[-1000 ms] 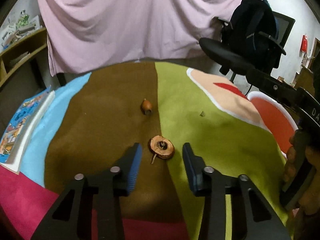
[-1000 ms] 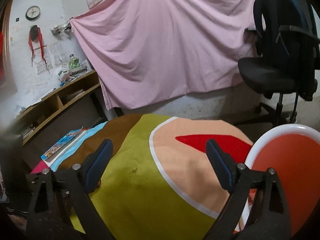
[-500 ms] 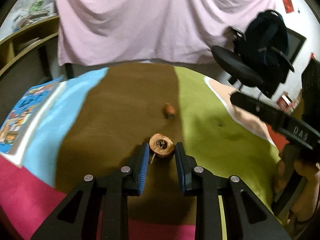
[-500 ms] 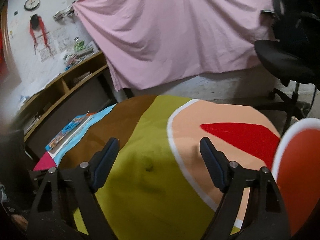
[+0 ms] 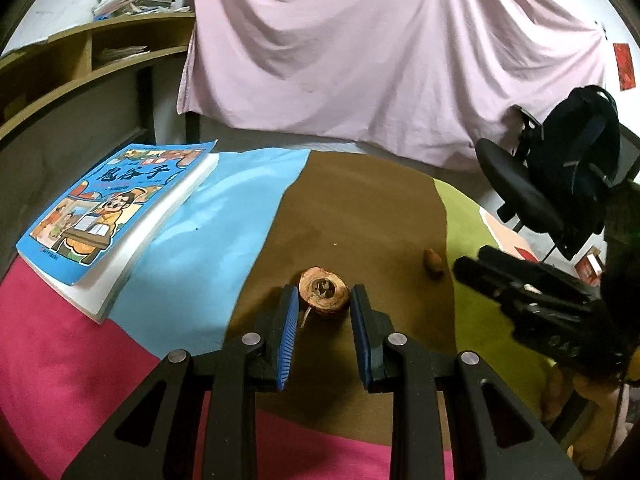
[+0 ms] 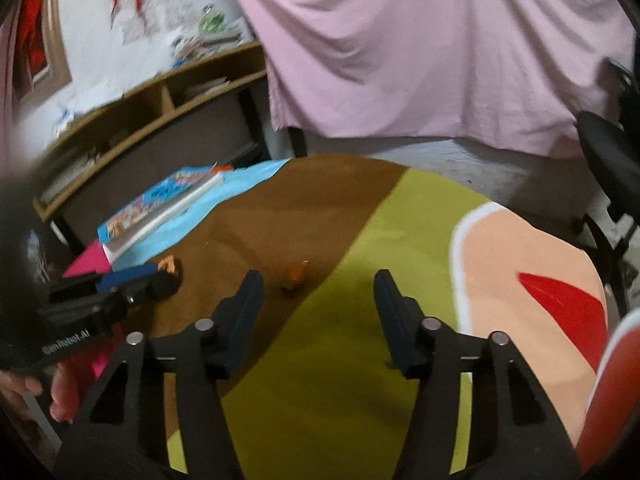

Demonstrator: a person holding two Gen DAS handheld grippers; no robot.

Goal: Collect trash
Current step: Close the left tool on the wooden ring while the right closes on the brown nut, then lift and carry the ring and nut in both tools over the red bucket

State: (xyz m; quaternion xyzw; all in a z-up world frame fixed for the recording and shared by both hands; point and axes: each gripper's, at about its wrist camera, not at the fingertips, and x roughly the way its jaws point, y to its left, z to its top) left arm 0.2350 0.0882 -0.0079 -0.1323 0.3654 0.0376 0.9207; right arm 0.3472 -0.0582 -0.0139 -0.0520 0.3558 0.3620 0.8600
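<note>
A round brown fruit scrap sits on the brown band of the coloured cloth, pinched between the blue pads of my left gripper. From the right wrist view, that left gripper shows at the left with the scrap at its tip. A small orange-brown scrap lies to the right of it. My right gripper hovers just short of this small scrap. Its jaws are closing, with nothing between the pads.
A blue picture book lies at the cloth's left edge. A red dish with a white rim is at the far right. Behind the table are a pink sheet, a wooden shelf and a black chair with a backpack.
My left gripper's jaws closed in onto the round scrap, and the hand rolled and shifted. The right gripper swung left from the peach and red area to the small scrap, and its jaws narrowed.
</note>
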